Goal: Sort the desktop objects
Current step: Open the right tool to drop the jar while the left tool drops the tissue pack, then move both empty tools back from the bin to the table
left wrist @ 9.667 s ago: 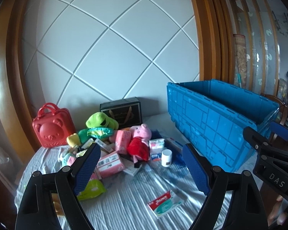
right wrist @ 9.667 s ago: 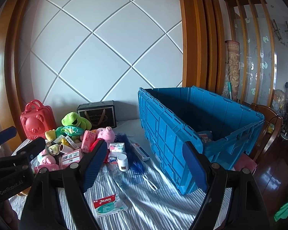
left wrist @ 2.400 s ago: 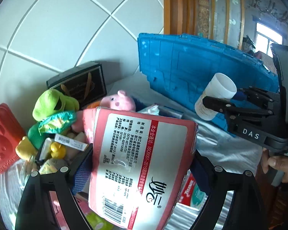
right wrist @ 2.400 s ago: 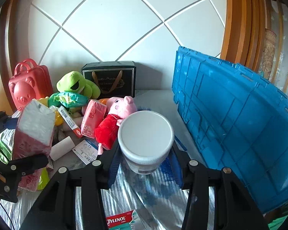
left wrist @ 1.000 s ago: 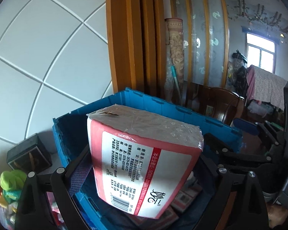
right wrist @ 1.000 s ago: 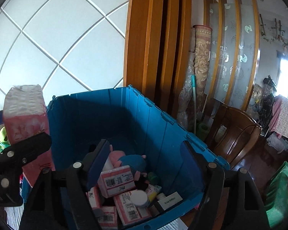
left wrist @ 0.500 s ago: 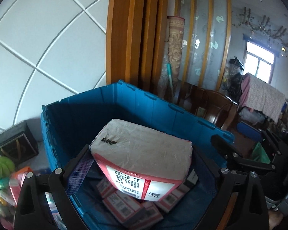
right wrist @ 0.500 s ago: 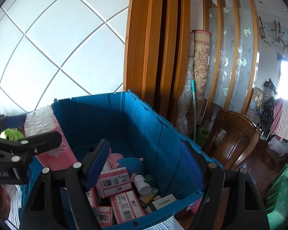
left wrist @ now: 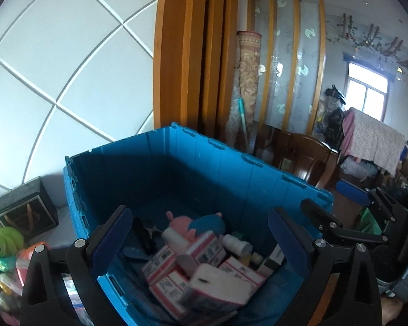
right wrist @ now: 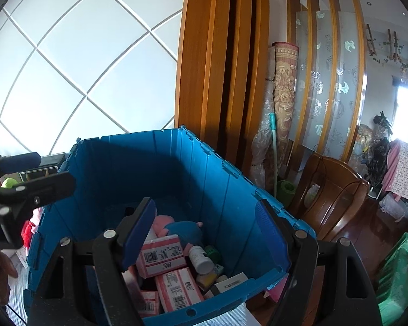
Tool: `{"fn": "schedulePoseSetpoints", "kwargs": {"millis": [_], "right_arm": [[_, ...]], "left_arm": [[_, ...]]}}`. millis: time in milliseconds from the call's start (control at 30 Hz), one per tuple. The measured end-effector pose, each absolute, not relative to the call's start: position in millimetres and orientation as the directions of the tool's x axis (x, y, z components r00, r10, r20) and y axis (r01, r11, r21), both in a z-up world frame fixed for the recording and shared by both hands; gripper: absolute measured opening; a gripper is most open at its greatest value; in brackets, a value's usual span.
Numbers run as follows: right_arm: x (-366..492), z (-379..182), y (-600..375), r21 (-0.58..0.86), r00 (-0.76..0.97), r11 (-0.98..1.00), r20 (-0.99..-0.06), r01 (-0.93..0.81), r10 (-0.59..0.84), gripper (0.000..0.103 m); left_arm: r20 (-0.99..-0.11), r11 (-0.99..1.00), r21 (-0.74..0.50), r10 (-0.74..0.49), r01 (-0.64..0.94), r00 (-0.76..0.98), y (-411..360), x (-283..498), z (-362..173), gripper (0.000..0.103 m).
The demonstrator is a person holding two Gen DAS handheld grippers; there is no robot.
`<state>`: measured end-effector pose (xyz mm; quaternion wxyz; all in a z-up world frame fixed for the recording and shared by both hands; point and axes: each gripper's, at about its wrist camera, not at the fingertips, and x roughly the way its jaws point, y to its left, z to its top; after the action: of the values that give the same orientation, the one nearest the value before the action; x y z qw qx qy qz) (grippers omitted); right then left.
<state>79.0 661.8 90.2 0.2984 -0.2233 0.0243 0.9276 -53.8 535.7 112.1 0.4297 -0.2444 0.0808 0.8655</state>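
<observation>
Both grippers hang over the blue crate point(left wrist: 231, 174). Left gripper point(left wrist: 201, 241): jaws opening, spread wide, nothing pinched between them. The pink-and-white tissue pack point(left wrist: 217, 290) lies blurred below, at 6 o'clock in the crate, on the pile of similar packs. Right gripper point(right wrist: 204, 231): jaws apart, empty. White bottle point(right wrist: 200, 258) lies among the packs, pink plush point(left wrist: 179, 224) toward 12 o'clock. Green plush point(left wrist: 2, 240) sits outside, at 9 o'clock.
</observation>
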Motion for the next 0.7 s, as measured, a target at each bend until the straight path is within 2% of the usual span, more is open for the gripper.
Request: {"fn": "schedulePoseSetpoints", "kwargs": {"millis": [100,267,467,600,700], "right_arm": [[81,92,657,-0.086,-0.732,-0.824,-0.416,-0.559,0.540,0.076],[85,94,641,-0.060,-0.768,-0.845,-0.386,-0.532,0.511,0.077],[83,101,593,-0.049,-0.841,-0.900,-0.335,-0.434,0.424,0.078],[78,106,547,-0.058,-0.889,-0.937,-0.300,-0.345,0.346,0.080],[73,106,509,-0.065,-0.916,-0.960,-0.287,-0.272,0.279,0.080]], "left_arm": [[-0.465,-0.645,-0.055,0.692,-0.762,-0.552,523,-50,117,0.101],[-0.422,-0.689,0.062,0.638,-0.723,-0.644,490,-30,120,0.101],[-0.344,-0.773,0.145,0.546,-0.618,-0.764,408,-4,118,0.101],[-0.337,-0.814,0.142,0.495,-0.564,-0.800,346,1,110,0.101],[-0.374,-0.847,0.129,0.440,-0.516,-0.816,301,-5,95,0.101]]}}
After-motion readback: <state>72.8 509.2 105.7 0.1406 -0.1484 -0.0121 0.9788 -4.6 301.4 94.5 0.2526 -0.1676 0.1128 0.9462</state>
